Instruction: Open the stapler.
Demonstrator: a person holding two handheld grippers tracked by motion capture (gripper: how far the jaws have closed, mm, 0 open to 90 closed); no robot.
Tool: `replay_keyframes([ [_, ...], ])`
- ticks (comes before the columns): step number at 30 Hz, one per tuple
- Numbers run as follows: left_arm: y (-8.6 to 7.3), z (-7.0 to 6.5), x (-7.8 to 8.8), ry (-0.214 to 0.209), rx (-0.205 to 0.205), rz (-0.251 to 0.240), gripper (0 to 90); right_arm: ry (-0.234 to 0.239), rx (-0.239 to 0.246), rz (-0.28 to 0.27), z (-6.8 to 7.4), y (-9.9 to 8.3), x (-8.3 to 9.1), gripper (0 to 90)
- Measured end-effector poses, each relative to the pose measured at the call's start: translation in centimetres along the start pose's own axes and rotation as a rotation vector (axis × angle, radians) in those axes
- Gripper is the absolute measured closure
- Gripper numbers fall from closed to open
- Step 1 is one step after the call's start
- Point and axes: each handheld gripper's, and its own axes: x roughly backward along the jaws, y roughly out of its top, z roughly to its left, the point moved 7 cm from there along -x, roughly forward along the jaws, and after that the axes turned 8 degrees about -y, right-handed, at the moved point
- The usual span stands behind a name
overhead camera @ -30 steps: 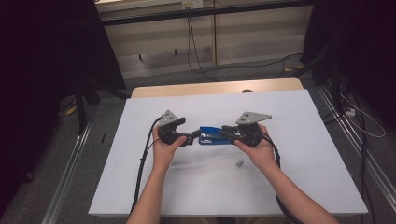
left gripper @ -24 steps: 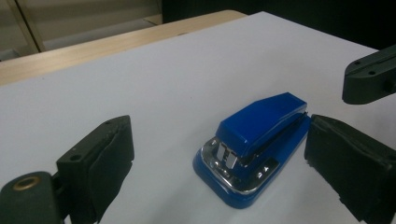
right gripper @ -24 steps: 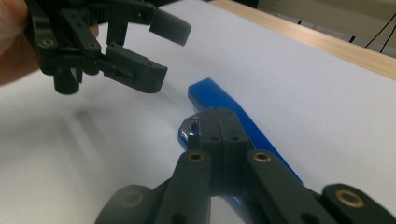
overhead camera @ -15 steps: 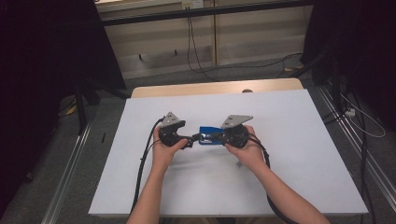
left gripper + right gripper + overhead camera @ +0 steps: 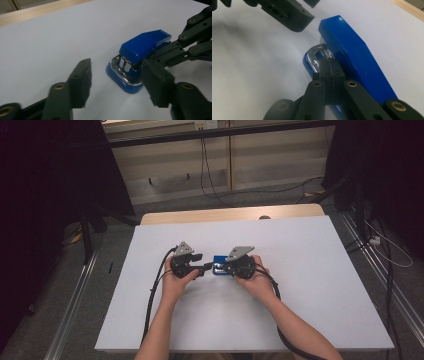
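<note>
High view: a small glossy blue plastic stapler (image 5: 218,265) lies mid-desk (image 5: 310,270) between both hands.

Left gripper (image 5: 115,80) view: fingers spread, just closing, the stapler nose between them untouched.

Right gripper (image 5: 328,72) view: fingers pressed together against the metal base; they might slip off, skidding the stapler.

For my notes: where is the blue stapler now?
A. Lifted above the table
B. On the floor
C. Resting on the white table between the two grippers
C: the blue stapler rests on the white table, between the left gripper and the right gripper.
</note>
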Motion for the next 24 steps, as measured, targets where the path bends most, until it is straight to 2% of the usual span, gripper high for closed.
replay_keyframes([
  [1,-0.2,0.1,-0.1,0.002,0.004,0.017,51.6,0.002,-0.003,0.0,0.0,0.0,-0.1,90.0],
  [2,-0.3,0.1,-0.2,0.005,0.006,0.025,60.6,0.003,-0.001,0.004,0.1,-0.1,-0.2,90.0],
  [3,-0.4,0.2,-0.3,0.004,0.012,0.033,60.6,0.003,-0.001,0.004,0.1,-0.1,-0.2,90.0],
  [4,-0.6,0.2,-0.5,0.0,0.011,0.043,68.5,0.002,0.001,0.006,0.2,0.0,-0.3,90.0],
  [5,-0.7,0.2,-0.6,-0.005,0.014,0.045,68.5,0.002,0.001,0.006,0.2,0.0,-0.3,90.0],
  [6,-0.7,0.2,-0.7,-0.01,0.012,0.049,75.6,0.0,0.007,0.014,0.2,0.1,-0.3,90.0],
  [10,-0.8,0.1,-1.3,-0.022,0.021,0.051,85.0,-0.002,0.006,0.016,0.2,0.1,-0.3,90.0],
  [12,-0.9,0.1,-1.5,-0.03,0.008,0.06,86.0,0.0,-0.001,0.011,0.2,0.1,-0.4,90.0],
  [14,-0.8,0.0,-1.8,-0.033,0.01,0.058,89.2,0.008,-0.024,0.0,0.2,0.0,-0.4,90.0],
  [18,-0.4,-0.2,-2.2,-0.031,-0.014,0.059,90.0,0.011,-0.026,0.004,0.1,0.0,-0.4,90.0],
  [21,-0.5,-0.1,-2.3,-0.033,-0.007,0.065,90.0,0.013,-0.034,0.003,0.1,0.0,-0.4,90.0],
  [24,-0.3,-0.1,-2.3,-0.032,-0.008,0.051,90.0,0.011,-0.036,0.002,0.1,0.0,-0.4,90.0],
])
